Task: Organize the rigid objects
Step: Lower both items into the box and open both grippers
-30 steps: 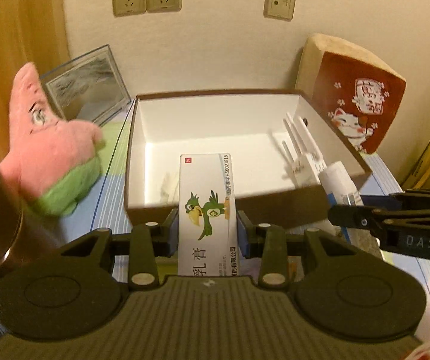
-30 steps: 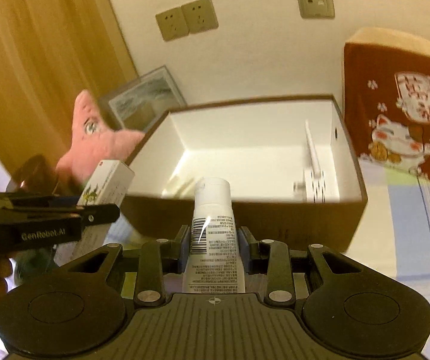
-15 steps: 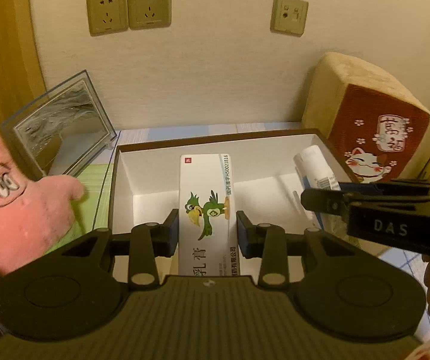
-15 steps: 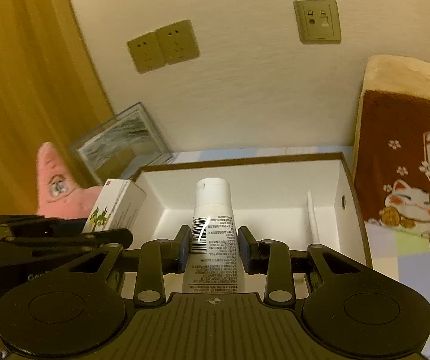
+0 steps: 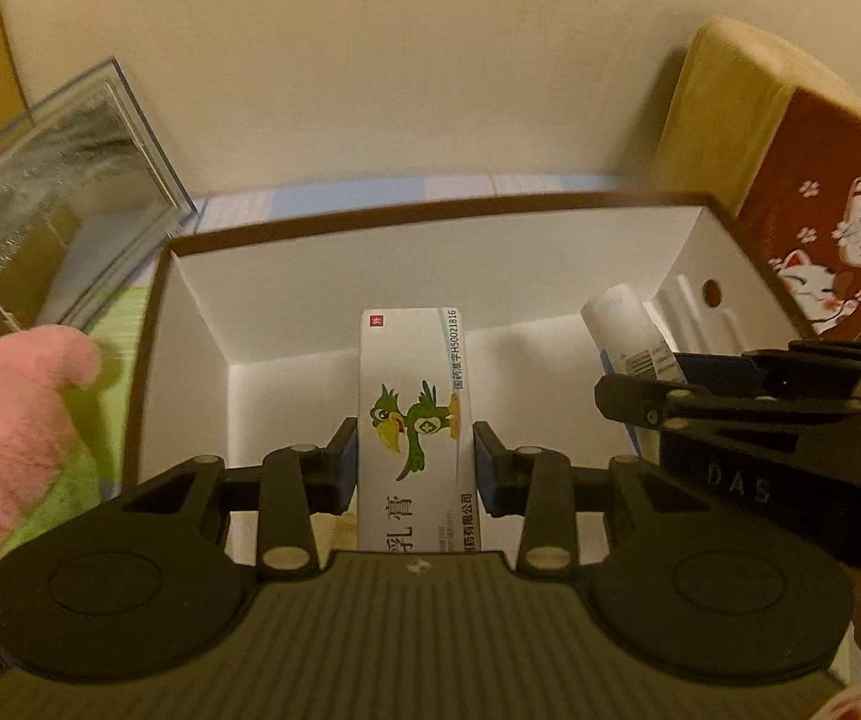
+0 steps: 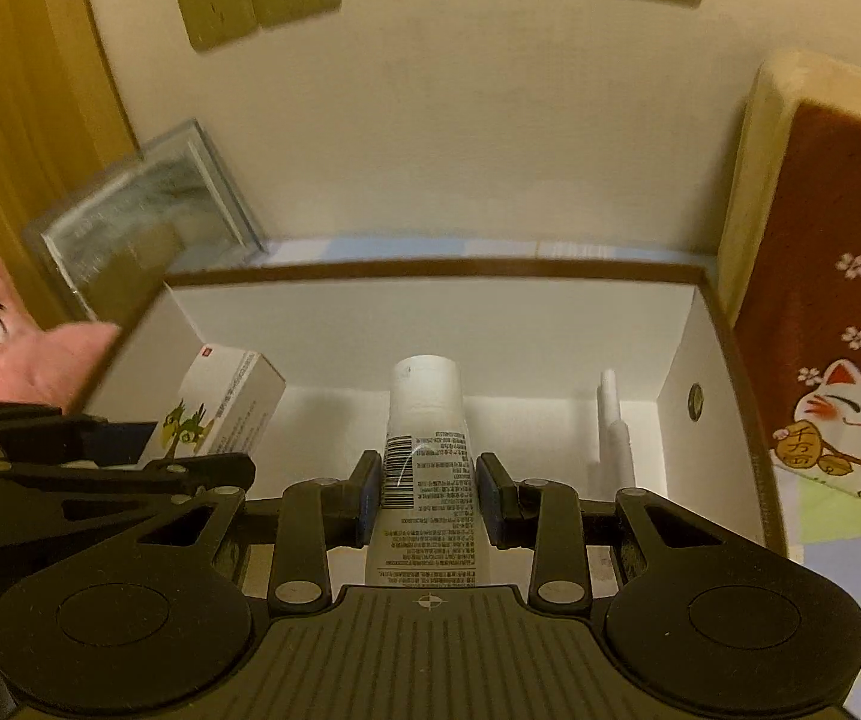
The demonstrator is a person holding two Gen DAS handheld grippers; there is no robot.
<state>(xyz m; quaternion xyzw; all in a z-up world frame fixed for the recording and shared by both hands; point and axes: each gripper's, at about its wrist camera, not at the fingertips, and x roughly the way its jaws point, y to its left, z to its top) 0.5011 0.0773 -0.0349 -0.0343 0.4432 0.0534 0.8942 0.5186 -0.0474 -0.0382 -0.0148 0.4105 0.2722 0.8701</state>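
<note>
My left gripper (image 5: 415, 462) is shut on a white medicine carton with a green parrot (image 5: 412, 414), held over the inside of a brown box with white walls (image 5: 490, 264). My right gripper (image 6: 429, 492) is shut on a white tube with a barcode (image 6: 424, 438), also over the box (image 6: 550, 324). In the right wrist view the carton (image 6: 223, 414) and left gripper show at the left. In the left wrist view the tube (image 5: 625, 324) and right gripper show at the right. A white plastic piece (image 6: 610, 432) lies in the box by its right wall.
A pink plush star (image 5: 4, 420) sits left of the box on a green cloth. A clear picture frame (image 5: 52, 204) leans on the wall at the back left. A red cushion with a lucky cat (image 6: 838, 372) stands right of the box. Wall sockets (image 6: 256, 0) are above.
Both grippers have moved forward and down from in front of the box to over its inside, still holding the carton and the tube. The box now fills more of both views.
</note>
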